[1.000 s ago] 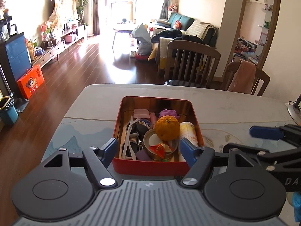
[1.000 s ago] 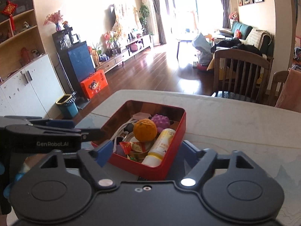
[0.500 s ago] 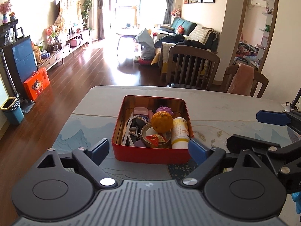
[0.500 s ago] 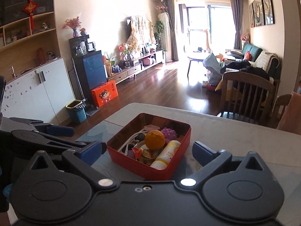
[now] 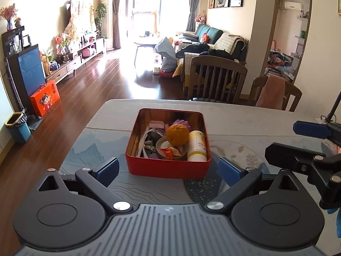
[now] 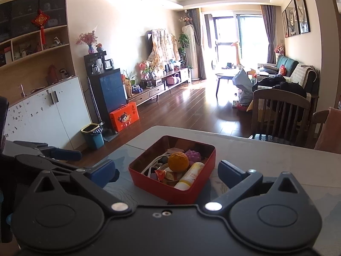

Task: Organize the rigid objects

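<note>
1. L gripper (image 5: 168,168) jaws wide and opening, nothing betw pads, tin sits just ahead of them, not touched
2. R gripper (image 6: 166,171) jaws spread full, empty too; tin's near corner lies betw the tips but no contact
3. Red tin (image 5: 168,166) on table (image 5: 245,119) near its middle, filled: orange (image 5: 177,134), white bottle (image 5: 197,146), purple ball (image 5: 181,123), cables
4. Step looks like release/back-off after placing tin; do it well = pull both grippers straight back, keep pads clear of the rim so tin doesn't shift
5. Tin opens upward, near square, slightly longer axis running away from L cam; bottle lies flat along same line, cap toward grippers
</note>
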Motion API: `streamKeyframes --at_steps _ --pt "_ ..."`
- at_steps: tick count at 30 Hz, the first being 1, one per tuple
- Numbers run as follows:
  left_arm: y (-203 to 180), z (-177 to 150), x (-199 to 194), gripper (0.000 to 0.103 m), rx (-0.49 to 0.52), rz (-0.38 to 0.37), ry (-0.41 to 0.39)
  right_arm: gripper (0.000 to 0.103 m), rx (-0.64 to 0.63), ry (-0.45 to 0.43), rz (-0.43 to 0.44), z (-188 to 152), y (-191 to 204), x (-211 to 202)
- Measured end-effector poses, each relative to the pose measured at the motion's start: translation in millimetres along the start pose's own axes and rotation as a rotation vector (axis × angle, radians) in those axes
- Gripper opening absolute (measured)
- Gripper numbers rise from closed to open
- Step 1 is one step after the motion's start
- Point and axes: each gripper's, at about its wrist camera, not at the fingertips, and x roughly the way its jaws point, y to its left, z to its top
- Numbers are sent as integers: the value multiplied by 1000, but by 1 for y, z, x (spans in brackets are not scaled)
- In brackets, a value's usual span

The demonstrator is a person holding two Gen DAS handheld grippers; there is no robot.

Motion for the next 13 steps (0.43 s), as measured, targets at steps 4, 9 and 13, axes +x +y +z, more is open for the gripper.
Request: streamKeyframes --at_steps 4,9,13 --pt "-3 -5 -3 100 -9 8 0 103 14 -1 -11 -5 -4 -6" --pt "-7 -7 -4 100 -9 14 2 103 36 10 -17 -12 -6 -9" --pt "-10 -8 -5 100 -11 12 7 103 47 17 -31 -17 -9 -12"
